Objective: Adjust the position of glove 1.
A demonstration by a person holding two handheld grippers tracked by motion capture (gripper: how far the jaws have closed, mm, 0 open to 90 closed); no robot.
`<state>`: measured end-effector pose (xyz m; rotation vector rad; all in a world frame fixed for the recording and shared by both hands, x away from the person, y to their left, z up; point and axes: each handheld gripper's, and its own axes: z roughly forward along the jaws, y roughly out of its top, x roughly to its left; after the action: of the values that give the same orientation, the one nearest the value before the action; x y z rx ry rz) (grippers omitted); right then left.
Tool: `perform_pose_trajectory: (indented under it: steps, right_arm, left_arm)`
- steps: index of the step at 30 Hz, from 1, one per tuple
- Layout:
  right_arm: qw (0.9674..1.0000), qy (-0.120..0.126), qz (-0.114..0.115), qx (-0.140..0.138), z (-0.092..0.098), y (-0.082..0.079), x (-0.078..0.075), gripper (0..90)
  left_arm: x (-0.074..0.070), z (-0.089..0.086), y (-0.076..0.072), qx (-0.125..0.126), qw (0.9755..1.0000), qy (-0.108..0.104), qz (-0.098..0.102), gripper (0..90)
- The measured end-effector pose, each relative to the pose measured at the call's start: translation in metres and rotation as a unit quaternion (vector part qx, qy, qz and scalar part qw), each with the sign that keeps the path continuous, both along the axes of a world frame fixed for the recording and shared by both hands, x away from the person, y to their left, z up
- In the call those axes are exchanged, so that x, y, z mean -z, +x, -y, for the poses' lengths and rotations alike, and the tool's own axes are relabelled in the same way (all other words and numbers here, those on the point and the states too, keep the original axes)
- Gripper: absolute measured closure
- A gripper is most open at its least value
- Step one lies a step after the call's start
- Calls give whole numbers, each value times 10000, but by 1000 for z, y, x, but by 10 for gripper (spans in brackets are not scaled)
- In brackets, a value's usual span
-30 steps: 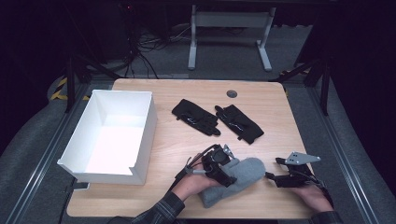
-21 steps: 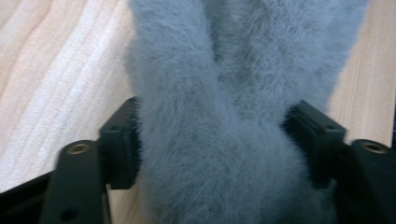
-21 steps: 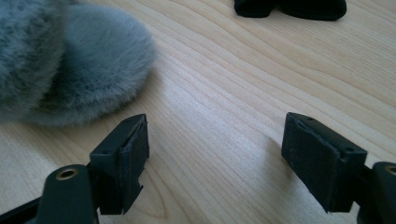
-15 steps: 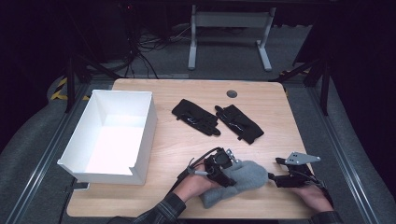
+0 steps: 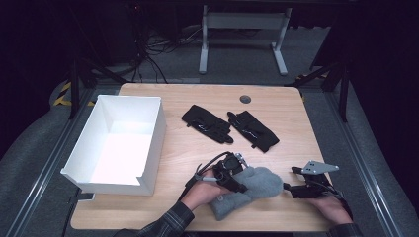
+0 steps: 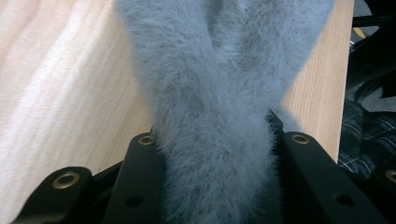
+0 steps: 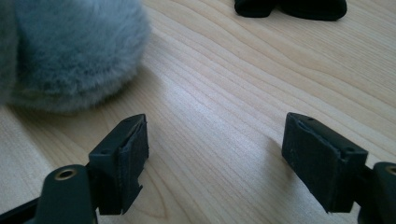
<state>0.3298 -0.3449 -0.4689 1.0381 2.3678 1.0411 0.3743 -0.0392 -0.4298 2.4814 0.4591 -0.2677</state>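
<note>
Left tongs (image 6: 212, 140) closing, pinching grey mitten (image 6: 219, 93) | right tongs (image 7: 215, 149) spread, empty

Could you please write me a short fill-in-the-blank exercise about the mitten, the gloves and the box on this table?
1. The left gripper has its jaws closed on the grey ____.
2. The right gripper hangs low over the table with its jaws ____.
3. The white box holds ____.
4. The two gloves beyond the mitten are ____ in colour.

Missing words: mitten; open; nothing; black
</note>
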Motion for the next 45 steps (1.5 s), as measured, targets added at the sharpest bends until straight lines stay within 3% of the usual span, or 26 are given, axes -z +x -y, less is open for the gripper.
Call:
perform_pose_trajectory:
  steps: [11,24,34,45]
  right_arm:
    - [10000,-20,-14,0,0,0,0,205]
    - [10000,-43,-43,44,-1,1,0,163]
    - [10000,-40,-51,47,-1,1,0,162]
    - [10000,-41,-52,43,-1,1,0,159]
  left_arm:
    - [-27,-17,10,-321,9991,-196,186,659]
    - [-73,-40,21,-665,9961,-311,481,657]
    - [-113,-66,28,-1111,9907,-345,708,656]
    - [-157,-103,38,-1565,9823,-315,975,656]
